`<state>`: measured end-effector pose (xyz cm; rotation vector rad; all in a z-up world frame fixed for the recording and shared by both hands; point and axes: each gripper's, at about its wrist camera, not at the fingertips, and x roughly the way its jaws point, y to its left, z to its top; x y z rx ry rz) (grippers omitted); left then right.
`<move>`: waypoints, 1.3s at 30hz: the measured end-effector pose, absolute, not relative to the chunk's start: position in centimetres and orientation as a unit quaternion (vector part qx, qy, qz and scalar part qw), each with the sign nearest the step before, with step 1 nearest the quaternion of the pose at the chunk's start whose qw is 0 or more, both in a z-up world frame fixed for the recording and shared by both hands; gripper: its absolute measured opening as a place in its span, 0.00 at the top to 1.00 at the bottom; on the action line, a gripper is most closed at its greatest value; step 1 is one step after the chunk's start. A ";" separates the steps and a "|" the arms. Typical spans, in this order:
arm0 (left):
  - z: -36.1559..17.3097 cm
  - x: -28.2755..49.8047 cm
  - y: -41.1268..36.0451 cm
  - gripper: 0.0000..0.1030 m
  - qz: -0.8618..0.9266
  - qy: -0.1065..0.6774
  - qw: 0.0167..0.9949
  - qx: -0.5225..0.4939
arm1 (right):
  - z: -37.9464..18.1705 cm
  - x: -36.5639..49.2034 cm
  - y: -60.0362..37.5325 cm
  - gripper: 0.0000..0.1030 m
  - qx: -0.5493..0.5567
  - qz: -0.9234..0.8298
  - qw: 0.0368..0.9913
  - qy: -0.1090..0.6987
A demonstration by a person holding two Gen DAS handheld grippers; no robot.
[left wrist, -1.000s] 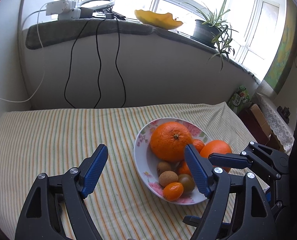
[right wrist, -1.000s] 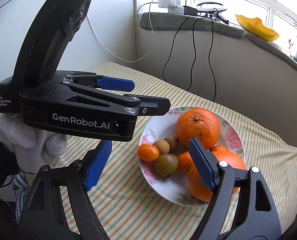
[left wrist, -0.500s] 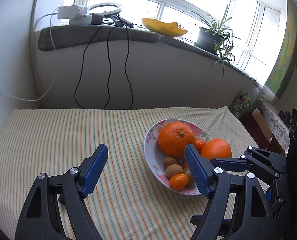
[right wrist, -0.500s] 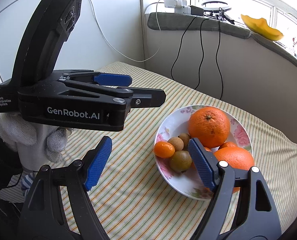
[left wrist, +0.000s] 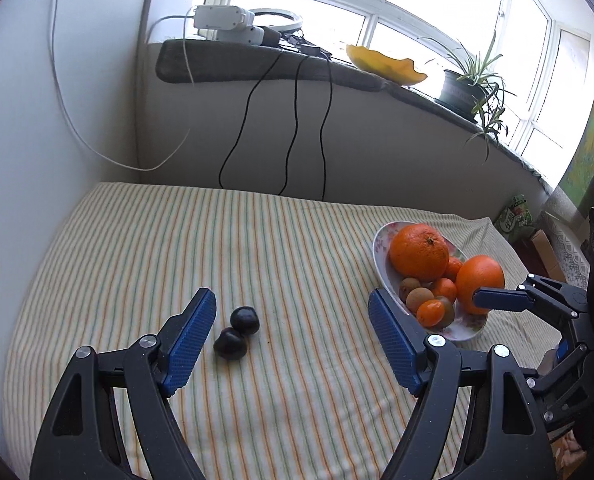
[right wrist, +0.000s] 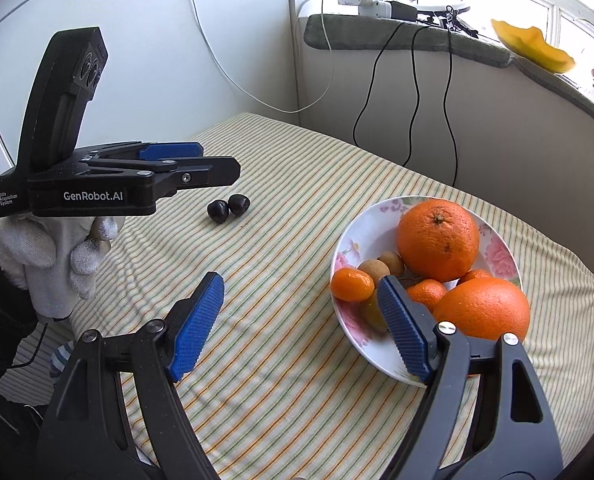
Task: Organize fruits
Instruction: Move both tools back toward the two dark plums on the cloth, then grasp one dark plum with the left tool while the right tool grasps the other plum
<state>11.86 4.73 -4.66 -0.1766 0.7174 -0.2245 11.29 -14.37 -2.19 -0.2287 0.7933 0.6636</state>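
Over on the left, the left gripper (left wrist: 293,320) hovers above the striped tablecloth (left wrist: 281,240), jaws spread wide with nothing clamped between them. Just inside its left finger lie two dark plums (left wrist: 237,332), touching each other, one nearer and one farther, the pair lined up roughly near to far; neither pad touches them. From the right wrist view the same gripper juts in from the left, held in a white-gloved hand (right wrist: 53,252), pointing toward the plums. Moving right, the right gripper (right wrist: 301,320) also stands well apart, empty, its right finger in front of the near rim of the floral bowl (right wrist: 361,232). The bowl sits on the right of the table, holding two large oranges (right wrist: 437,236), small mandarins (right wrist: 351,284) and brownish kiwis (right wrist: 375,270) piled together; the far orange shows its stem end tilted up.
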 end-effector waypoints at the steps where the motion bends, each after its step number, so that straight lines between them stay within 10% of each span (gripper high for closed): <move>1: -4.9 11.5 5.3 0.25 -0.102 0.352 0.926 -0.088 | -2.2 11.2 -14.2 0.21 -0.112 0.318 0.862 0.378; 15: -8.3 8.9 8.7 0.53 -0.092 0.388 0.910 -0.111 | -1.8 11.5 -11.9 0.27 -0.110 0.335 0.859 0.370; 39: -9.8 12.3 6.8 0.66 -0.113 0.401 0.907 -0.063 | -5.5 20.0 -4.6 0.58 0.006 0.362 0.804 0.472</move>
